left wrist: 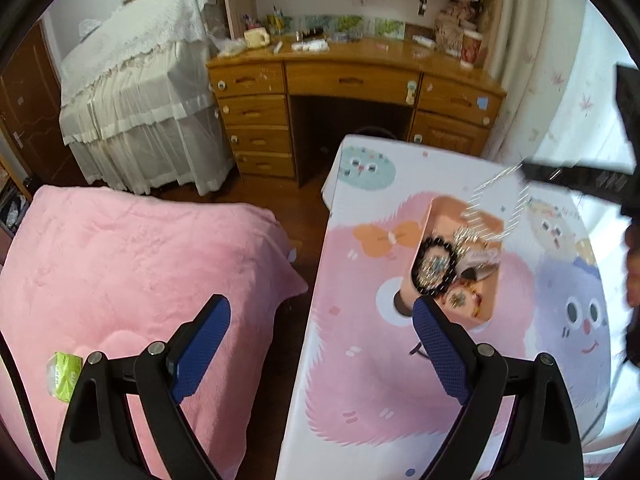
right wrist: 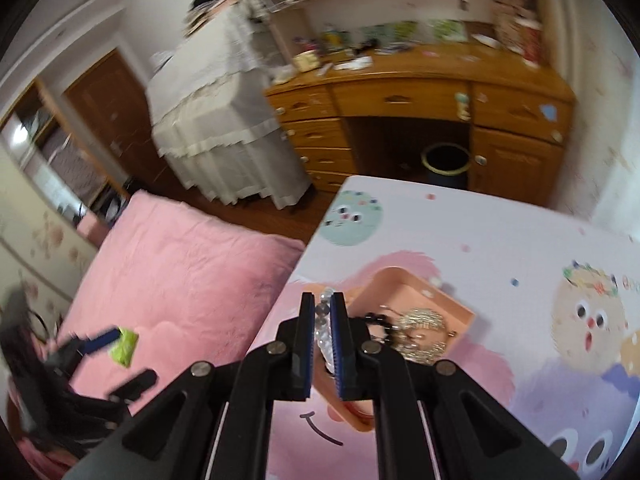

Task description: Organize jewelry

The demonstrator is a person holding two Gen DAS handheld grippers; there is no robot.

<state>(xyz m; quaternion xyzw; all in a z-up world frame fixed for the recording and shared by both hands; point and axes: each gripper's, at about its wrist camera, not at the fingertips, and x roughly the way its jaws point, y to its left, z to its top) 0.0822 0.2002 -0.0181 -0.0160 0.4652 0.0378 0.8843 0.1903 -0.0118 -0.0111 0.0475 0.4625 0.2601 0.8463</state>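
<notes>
Bare table (left wrist: 360,400) cloth lies open around the orange tray (left wrist: 494,280); a bead bracelet (left wrist: 434,266) and tangled chains crowd the tray's inside.

My peach jewelry tray (left wrist: 486,220) sits on the cartoon tablecloth at two o'clock, holding a black bead bracelet (left wrist: 434,264) coiled at its left and gold chains (right wrist: 424,322). A silver bead strand (right wrist: 322,312) hangs clamped above its near corner.
</notes>
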